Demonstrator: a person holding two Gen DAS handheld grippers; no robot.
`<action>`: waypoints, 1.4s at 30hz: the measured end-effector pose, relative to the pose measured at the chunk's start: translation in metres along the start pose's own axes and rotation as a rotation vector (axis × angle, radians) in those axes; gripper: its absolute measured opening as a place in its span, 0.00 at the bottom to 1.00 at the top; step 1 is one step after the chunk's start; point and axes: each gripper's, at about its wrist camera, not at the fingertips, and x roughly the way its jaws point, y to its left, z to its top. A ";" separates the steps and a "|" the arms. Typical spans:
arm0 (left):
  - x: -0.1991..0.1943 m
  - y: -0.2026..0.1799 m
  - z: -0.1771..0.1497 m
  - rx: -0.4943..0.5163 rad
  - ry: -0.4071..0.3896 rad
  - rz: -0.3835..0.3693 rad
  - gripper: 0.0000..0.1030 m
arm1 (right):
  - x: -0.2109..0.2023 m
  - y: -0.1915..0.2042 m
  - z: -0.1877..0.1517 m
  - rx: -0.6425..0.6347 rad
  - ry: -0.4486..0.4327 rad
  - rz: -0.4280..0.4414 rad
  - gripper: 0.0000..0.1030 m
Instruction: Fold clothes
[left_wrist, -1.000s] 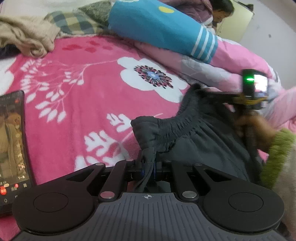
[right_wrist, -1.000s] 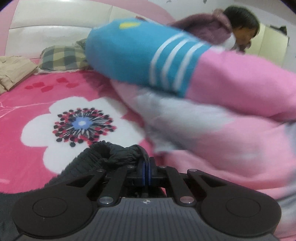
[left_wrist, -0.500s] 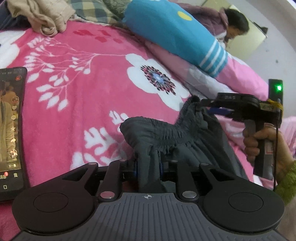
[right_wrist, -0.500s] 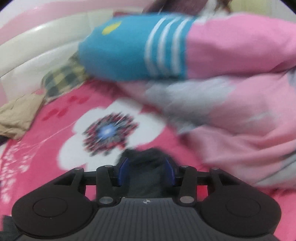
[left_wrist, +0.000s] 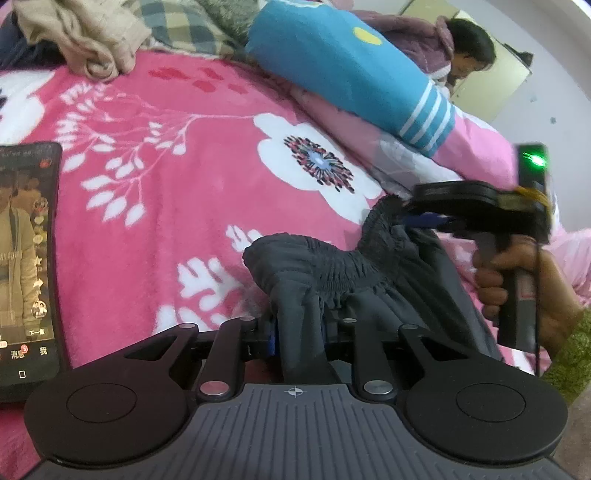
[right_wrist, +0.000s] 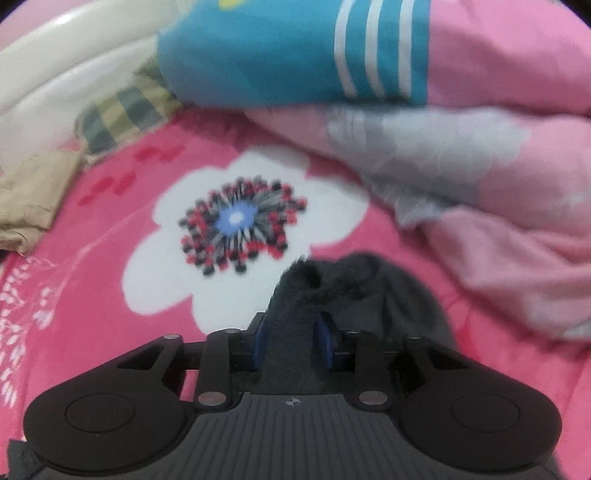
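Observation:
Dark grey trousers (left_wrist: 332, 266) with a gathered elastic waistband lie on the pink flowered blanket (left_wrist: 166, 184). In the left wrist view my left gripper (left_wrist: 300, 339) has its jaws slightly apart, and a fold of the waistband hangs loosely between them. The right gripper (left_wrist: 424, 218), held by a hand (left_wrist: 517, 280), is at the far end of the waistband. In the right wrist view the right gripper (right_wrist: 291, 347) is opening its jaws. A strip of the trousers (right_wrist: 332, 288) lies between the blue pads (right_wrist: 258, 347) without being squeezed.
A phone (left_wrist: 26, 258) with a lit screen lies on the blanket at the left. A rolled blue striped and pink quilt (left_wrist: 351, 74) fills the back right. A beige garment (left_wrist: 81, 40) and a checked pillow (left_wrist: 177, 29) are at the back left. A person (left_wrist: 465, 55) sits behind the quilt.
Both grippers were pinched shut on the waistband and now stand with parted jaws, the right wider. The right gripper has lifted slightly and rolled. The trousers stay on the blanket.

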 end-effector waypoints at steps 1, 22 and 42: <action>0.000 0.000 0.000 -0.002 0.001 0.001 0.20 | -0.007 -0.005 0.002 -0.015 -0.035 0.000 0.63; -0.004 -0.008 0.003 0.036 -0.145 0.035 0.09 | 0.036 -0.023 0.008 -0.127 -0.002 0.103 0.13; -0.013 -0.008 0.009 0.040 -0.192 0.228 0.64 | -0.052 -0.030 0.000 0.083 -0.183 0.067 0.66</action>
